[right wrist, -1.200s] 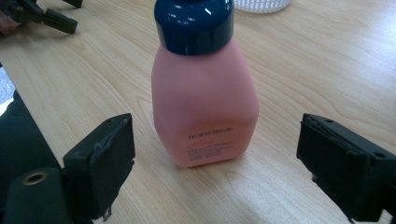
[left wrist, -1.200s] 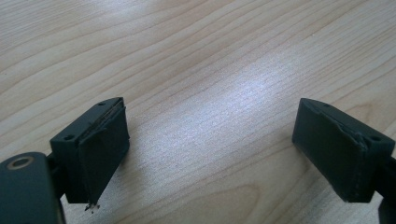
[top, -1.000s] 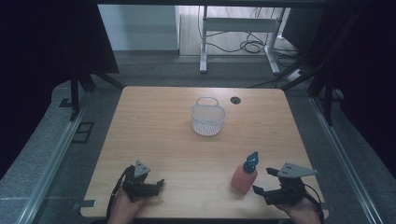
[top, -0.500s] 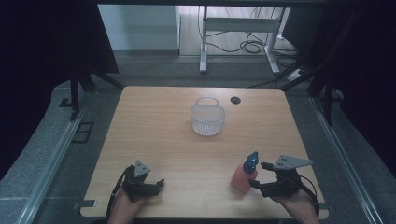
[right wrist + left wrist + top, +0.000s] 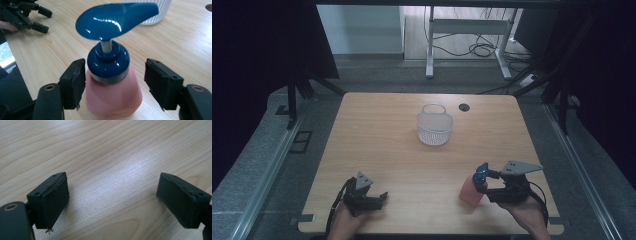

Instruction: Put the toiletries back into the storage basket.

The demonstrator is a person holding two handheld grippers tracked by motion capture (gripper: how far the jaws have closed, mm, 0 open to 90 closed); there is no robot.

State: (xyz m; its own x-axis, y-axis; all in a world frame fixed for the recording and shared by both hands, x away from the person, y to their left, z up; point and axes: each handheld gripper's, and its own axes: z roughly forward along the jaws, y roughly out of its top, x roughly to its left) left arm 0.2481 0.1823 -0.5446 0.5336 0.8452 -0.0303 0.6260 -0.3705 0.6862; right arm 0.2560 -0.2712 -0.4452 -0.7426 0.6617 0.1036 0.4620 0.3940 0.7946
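On the near right part of the wooden counter [image 5: 377, 145] stands a pink pump bottle [image 5: 113, 97] with a blue collar and a blue pump head [image 5: 117, 18], upright, its spout pointing away toward the white ribbed basket [image 5: 434, 129] that sits farther back near the counter's middle. The right gripper [image 5: 115, 85] has the bottle between its jaws, which have just been closing: in the right gripper view the left pad lies against or just beside the bottle's shoulder, while a clear gap remains between the right pad and the bottle, so it is not clamped. The left gripper [image 5: 113, 200] rests low over bare wood at the near left, well apart from the bottle, its jaws spread wide with nothing between them
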